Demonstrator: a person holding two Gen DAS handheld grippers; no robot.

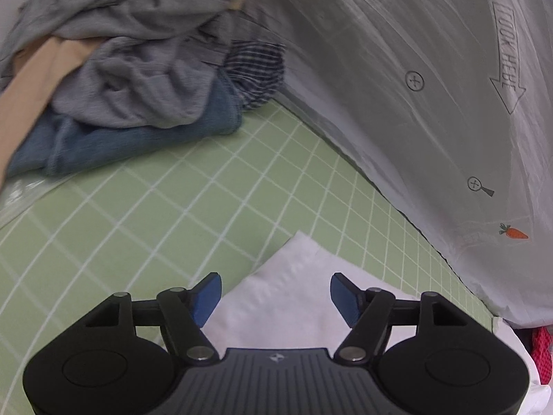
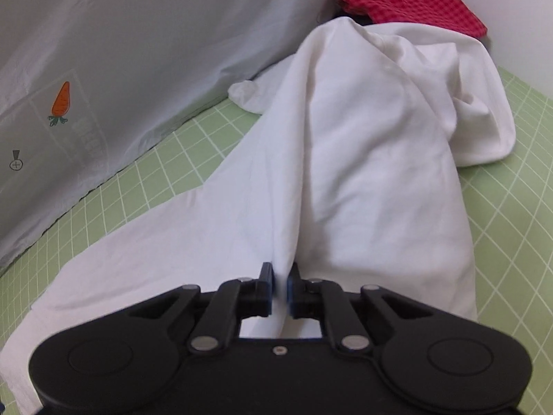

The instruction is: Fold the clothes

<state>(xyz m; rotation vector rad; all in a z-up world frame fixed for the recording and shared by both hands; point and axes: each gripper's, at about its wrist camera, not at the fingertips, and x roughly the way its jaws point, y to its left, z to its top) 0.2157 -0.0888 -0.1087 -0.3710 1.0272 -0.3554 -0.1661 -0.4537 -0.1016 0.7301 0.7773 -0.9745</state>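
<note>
1. In your left wrist view, your left gripper (image 1: 275,290) has its jaws spread wide and released; nothing is pressed between the blue pads (image 1: 207,296). A corner of the white garment (image 1: 293,297) lies on the green grid mat (image 1: 145,214) directly beneath the gap, poking up toward 12 o'clock.
2. At 10 o'clock from the gripper sits a heap of clothes: a grey garment (image 1: 138,69) on top, a blue denim piece (image 1: 138,138) under it, a beige fabric (image 1: 31,90) at the left edge and a striped piece (image 1: 255,69) at the heap's right side.
3. A pale printed sheet (image 1: 414,86), with an arrow, small circle marks and a carrot picture (image 1: 514,231), fills the view from 12 to 3 o'clock, its hem running diagonally over the mat. A scrap of red mesh (image 1: 541,349) shows at 4 o'clock.
4. In your right wrist view, your right gripper (image 2: 280,288) is clenched on a raised fold of the white garment (image 2: 363,173); the cloth passes between the nearly closed jaws.
5. The garment stretches from the gripper up toward 12 o'clock, bunched at its far end, and spreads flat toward 8 o'clock over the mat (image 2: 511,207).
6. A red checked cloth (image 2: 411,3) lies at 1 o'clock beyond the garment. The printed sheet (image 2: 155,34) with its carrot (image 2: 61,103) covers 9 to 12 o'clock.
</note>
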